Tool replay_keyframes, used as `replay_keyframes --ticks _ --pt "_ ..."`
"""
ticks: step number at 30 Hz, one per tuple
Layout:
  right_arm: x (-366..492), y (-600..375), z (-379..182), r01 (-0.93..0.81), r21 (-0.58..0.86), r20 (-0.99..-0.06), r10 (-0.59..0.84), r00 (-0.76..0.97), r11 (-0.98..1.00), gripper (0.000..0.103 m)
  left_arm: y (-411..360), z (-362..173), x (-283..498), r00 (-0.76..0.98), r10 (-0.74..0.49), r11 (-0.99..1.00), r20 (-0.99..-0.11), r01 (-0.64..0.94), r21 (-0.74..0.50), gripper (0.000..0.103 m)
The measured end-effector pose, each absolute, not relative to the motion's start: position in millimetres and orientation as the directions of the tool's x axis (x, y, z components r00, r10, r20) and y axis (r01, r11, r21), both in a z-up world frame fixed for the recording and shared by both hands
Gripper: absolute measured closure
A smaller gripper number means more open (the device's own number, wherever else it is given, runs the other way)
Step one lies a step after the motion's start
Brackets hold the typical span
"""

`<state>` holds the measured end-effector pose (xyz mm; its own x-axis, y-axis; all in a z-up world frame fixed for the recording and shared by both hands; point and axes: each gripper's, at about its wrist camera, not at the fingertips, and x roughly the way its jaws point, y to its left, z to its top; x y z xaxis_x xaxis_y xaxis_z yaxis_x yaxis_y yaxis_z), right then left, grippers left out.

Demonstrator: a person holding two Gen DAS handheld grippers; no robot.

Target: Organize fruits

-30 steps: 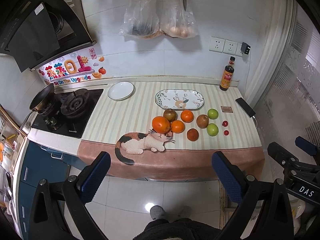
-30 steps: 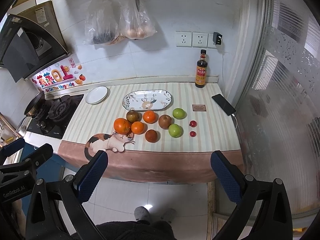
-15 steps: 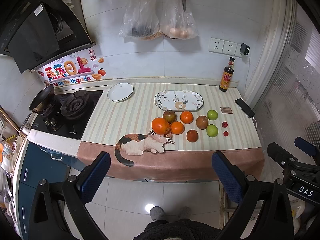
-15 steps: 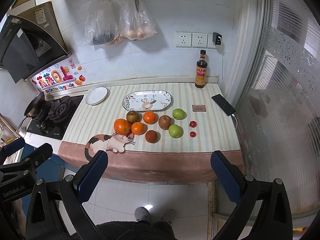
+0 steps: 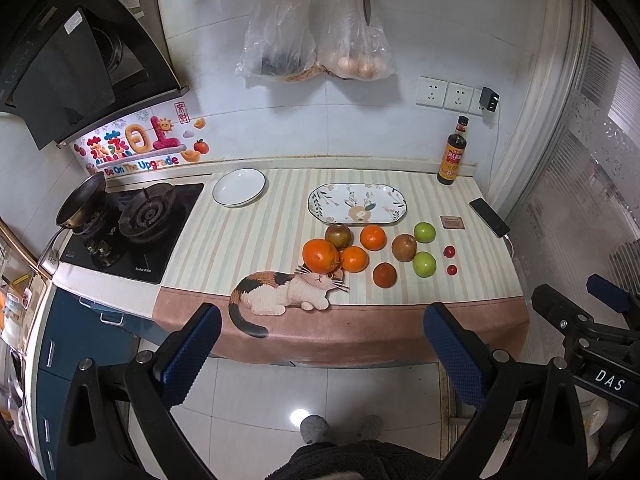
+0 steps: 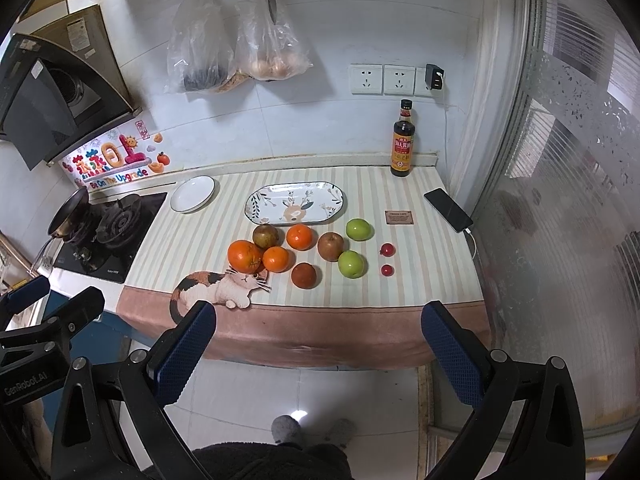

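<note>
Loose fruit lies on the striped counter cloth (image 5: 248, 240): a big orange (image 5: 321, 255) (image 6: 245, 256), smaller oranges (image 5: 373, 237), brownish fruits (image 5: 403, 247), two green apples (image 5: 424, 264) (image 6: 351, 264) and two small red fruits (image 5: 449, 251). An oval patterned plate (image 5: 357, 209) (image 6: 295, 208) sits behind them, bare. A round white plate (image 5: 239, 187) (image 6: 192, 199) is to the left. My left gripper (image 5: 322, 344) and right gripper (image 6: 320, 344) are both open and empty, held off the counter's front edge above the floor.
A gas stove (image 5: 132, 228) with a pan (image 5: 82, 204) is at the left. A sauce bottle (image 5: 452, 152), a phone (image 5: 489, 217) and a small card (image 5: 452, 222) are at the right. Bags (image 5: 312, 40) and scissors hang on the wall. A glass partition (image 6: 560, 220) stands right.
Almost nothing has changed; both views have shifted very slightly, and both grippers stay open in front of the counter.
</note>
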<state>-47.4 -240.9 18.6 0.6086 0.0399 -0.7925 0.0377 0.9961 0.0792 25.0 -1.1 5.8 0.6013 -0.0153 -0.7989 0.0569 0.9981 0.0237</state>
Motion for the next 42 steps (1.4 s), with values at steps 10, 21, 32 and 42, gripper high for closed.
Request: replay_keyframes --ticks 10,21,32,42 --pt "0 -232 -27 0.105 0.23 -0.769 0.115 0.629 0.967 0.0 45 -40 85 0.643 0.096 0.995 -0.76 -0.035 0.096 0.0" --pt "106 -230 -138 0.186 0.294 -0.871 0.183 0.457 0.937 0.0 61 -159 204 0.369 0.048 0.999 -0.928 -0.02 0.044 0.0" --pt "252 -252 -239 0.159 0.316 -0.925 0.266 0.271 0.935 0.0 62 -316 318 -0.018 -0.294 0.883 -0.956 -0.388 -0.264 0.002" --pt "322 -241 -288 0.083 0.323 -0.941 0.311 0.131 0.943 0.0 46 -362 339 -0.017 -0.346 0.823 -0.938 -0.486 -0.295 0.028"
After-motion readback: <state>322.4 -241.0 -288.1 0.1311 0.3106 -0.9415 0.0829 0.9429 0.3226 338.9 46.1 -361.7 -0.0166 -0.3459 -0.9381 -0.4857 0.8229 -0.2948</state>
